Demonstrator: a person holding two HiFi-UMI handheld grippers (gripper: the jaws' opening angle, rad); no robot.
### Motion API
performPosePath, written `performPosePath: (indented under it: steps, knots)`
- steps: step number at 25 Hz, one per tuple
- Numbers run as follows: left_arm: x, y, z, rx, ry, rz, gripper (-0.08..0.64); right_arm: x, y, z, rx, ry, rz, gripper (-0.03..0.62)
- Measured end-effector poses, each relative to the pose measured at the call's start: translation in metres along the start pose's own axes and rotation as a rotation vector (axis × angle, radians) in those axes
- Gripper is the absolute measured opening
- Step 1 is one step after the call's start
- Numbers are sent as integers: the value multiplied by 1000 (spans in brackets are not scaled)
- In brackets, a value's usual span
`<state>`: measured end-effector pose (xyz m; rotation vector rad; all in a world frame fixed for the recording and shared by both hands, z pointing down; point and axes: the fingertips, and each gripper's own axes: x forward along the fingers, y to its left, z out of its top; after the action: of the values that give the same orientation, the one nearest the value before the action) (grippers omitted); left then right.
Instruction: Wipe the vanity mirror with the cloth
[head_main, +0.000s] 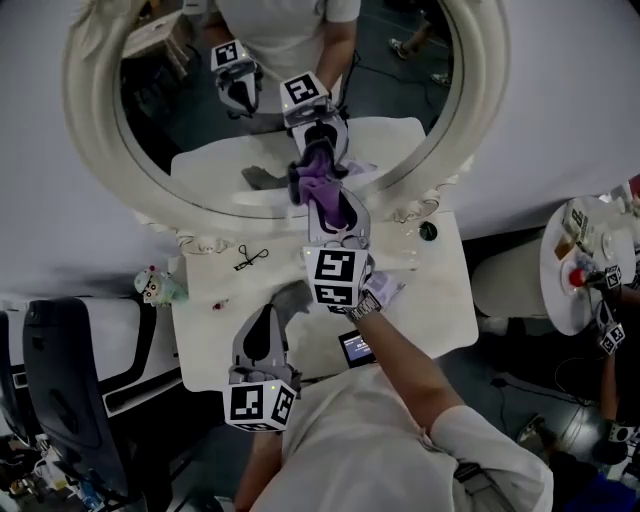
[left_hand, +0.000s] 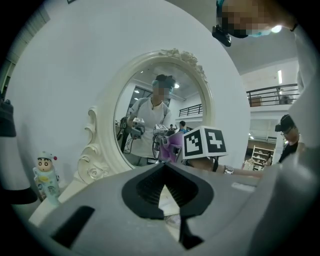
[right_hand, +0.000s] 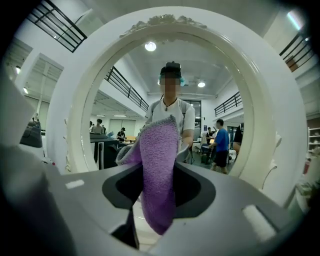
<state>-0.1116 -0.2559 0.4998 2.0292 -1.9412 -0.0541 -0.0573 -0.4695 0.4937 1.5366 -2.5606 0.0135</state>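
Now right gripper (head_main: 322, 205) clamped on purple cloth (head_main: 325, 190), jaws aimed at mirror (head_main: 200, 120) above back edge of table (head_main: 440, 300). Cloth's long axis runs along jaws, free end pointing at glass, seemingly touching it near lower rim. Left gripper (head_main: 280, 300) over table's front edge, jaws together, nothing between, also facing mirror

Quick tally, one line per kind
Two grippers are counted (left gripper (head_main: 283, 298), right gripper (head_main: 328, 205)), plus one vanity mirror (head_main: 90, 120) ahead of both jaws, one purple cloth (head_main: 325, 185) pinched between the right jaws, one figurine (head_main: 152, 286) left of the left jaws.
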Motion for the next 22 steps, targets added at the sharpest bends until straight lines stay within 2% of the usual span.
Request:
performPosePath:
  steps: [5,11,18,22]
  knots:
    - [10,-34,-7,6,6,-22,3,-8,-51,1,12,-7,-46,160]
    - [14,-53,-11,9,4,-34,3,-17,-98,-1,24,-5,-114,160]
    - [10,-54,-15,12,13,-55,3,-26,-141,-8,44,11,-230,158]
    - [3,-38,-16,6,21,-57,3,-31,-139,-15,105,22,-265,158]
